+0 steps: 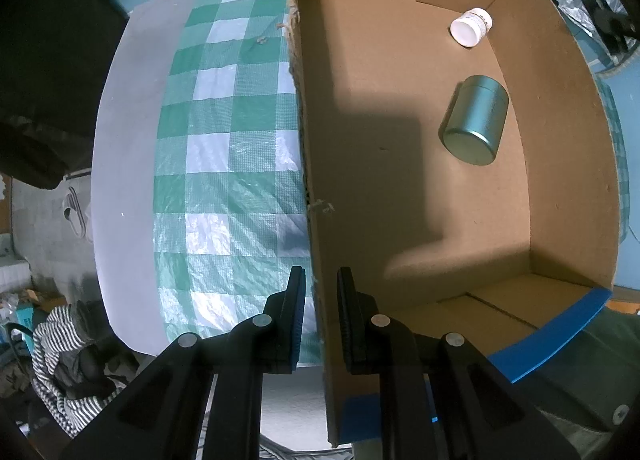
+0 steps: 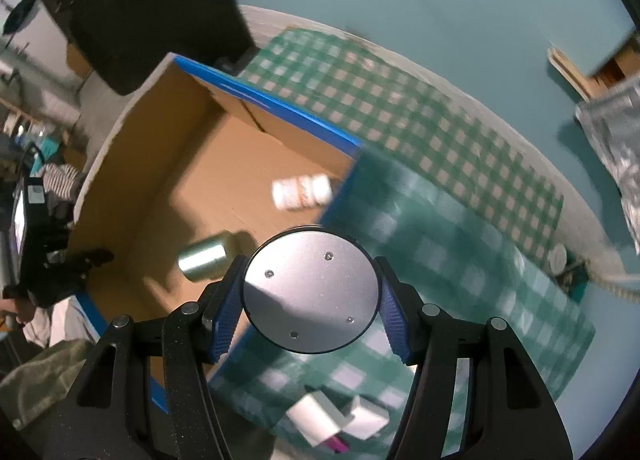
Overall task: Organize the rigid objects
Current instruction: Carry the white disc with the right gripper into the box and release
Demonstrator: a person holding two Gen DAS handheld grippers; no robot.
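My left gripper [image 1: 320, 288] is shut on the left wall of the cardboard box [image 1: 316, 220], one finger on each side of it. Inside the box lie a green metal tin [image 1: 474, 120] on its side and a white pill bottle [image 1: 470, 26] at the far end. My right gripper [image 2: 311, 302] is shut on a round silver disc-shaped object [image 2: 310, 292] and holds it in the air near the box's right edge. The box [image 2: 120, 132], tin [image 2: 202, 262] and bottle [image 2: 301, 191] also show, blurred, in the right wrist view.
The box stands on a green-and-white checked cloth [image 1: 224, 148] over a white table [image 1: 124, 164]. White small boxes [image 2: 336, 418] lie on the cloth near me in the right wrist view. A silver bag [image 2: 616, 140] is at the right. Clutter lies on the floor at the left.
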